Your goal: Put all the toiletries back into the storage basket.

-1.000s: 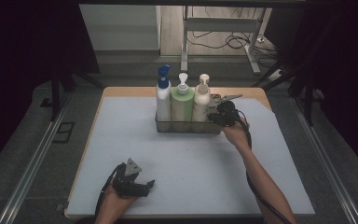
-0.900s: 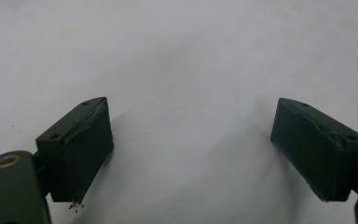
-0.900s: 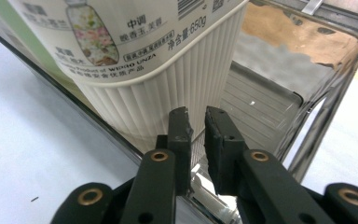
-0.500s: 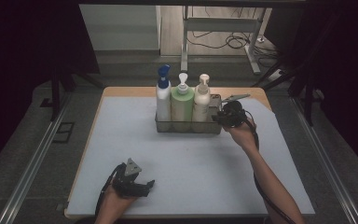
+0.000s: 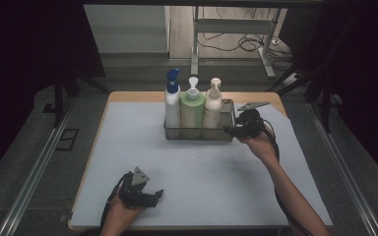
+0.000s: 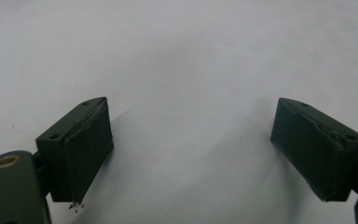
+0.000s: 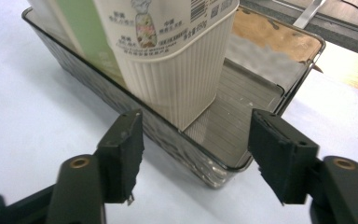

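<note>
In the high view, a metal tray (image 5: 200,133) stands on the far middle of the pale table mat (image 5: 197,167), and in it three pump bottles stand upright in one row: a white bottle with a blue pump (image 5: 172,103) at the left, a green bottle (image 5: 192,109) in the middle and a cream bottle (image 5: 212,107) at the right, each touching its neighbour. The right part of the tray, beside the cream bottle, holds no bottle. The right gripper (image 5: 231,131) is just at the tray's right end, with its jaws pointing toward the tray; they have just been opening. The left gripper (image 5: 156,195) rests low on the mat near the front edge, well apart from the tray, with its jaws toward the right of the picture. In the left gripper view, the two black jaws stand wide apart over the bare mat (image 6: 182,70) and nothing lies between them. In the right gripper view, the jaws are spread too — the near corner of the tray (image 7: 214,175) sits in the gap between them, but the pads do not press on it. The ribbed base of the cream bottle (image 7: 177,79) stands in the tray just behind this corner, with the green bottle (image 7: 86,28) next to it, farther along the tray.
</note>
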The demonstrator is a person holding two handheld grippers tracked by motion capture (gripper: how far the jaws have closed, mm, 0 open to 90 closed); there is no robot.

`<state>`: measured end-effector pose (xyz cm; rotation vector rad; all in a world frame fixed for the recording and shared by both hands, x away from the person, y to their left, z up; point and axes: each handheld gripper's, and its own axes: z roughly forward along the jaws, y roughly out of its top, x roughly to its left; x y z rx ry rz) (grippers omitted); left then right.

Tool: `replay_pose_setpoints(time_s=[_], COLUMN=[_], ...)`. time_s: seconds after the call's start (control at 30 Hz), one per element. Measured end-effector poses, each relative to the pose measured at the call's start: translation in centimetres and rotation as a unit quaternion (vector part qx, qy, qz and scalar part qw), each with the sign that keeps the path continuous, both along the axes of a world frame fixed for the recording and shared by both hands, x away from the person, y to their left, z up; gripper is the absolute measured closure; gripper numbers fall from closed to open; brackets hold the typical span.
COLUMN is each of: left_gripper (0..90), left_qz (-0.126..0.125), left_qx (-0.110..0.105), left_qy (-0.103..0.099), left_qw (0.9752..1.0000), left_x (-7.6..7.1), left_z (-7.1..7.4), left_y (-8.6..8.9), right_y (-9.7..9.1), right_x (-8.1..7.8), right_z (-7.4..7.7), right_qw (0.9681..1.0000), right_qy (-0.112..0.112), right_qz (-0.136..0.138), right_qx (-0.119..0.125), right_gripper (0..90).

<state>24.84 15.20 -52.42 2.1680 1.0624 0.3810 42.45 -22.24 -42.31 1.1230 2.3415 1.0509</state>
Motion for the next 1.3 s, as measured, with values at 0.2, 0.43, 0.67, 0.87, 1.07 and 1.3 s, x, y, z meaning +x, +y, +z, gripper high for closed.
replay_pose_setpoints(time_s=[0.2, 0.43, 0.67, 0.87, 1.07, 1.3], left_gripper=[12.3, 12.3, 12.3, 12.3, 12.3, 12.3], left_qz=[0.000, 0.000, 0.000, 0.000, 0.000, 0.000], left_qx=[0.000, 0.000, 0.001, 0.001, 0.001, 0.001], left_qy=[0.000, 0.000, 0.000, 0.000, 0.000, 0.000], left_qw=[1.0000, 1.0000, 1.0000, 1.0000, 1.0000, 1.0000], left_x=[0.0, 0.0, 0.0, 0.0, 0.0, 0.0], left_z=[0.0, 0.0, 0.0, 0.0, 0.0, 0.0], left_y=[0.0, 0.0, 0.0, 0.0, 0.0, 0.0], right_y=[-0.4, -1.3, -2.1, -2.8, -3.3, -4.0], right_x=[-1.0, -2.6, -4.3, -5.6, -6.8, -8.1], right_z=[0.3, 0.8, 0.6, 0.1, -0.5, -1.8], right_qw=[0.9999, 0.9996, 0.9992, 0.9987, 0.9984, 0.9976], right_qy=[-0.006, -0.013, -0.018, -0.021, -0.022, -0.014], right_qz=[0.009, 0.023, 0.031, 0.039, 0.041, 0.048], right_qx=[-0.002, 0.000, -0.015, -0.024, -0.033, -0.047], right_gripper=[25.7, 21.0, 14.5, 10.9, 6.0, 2.2])
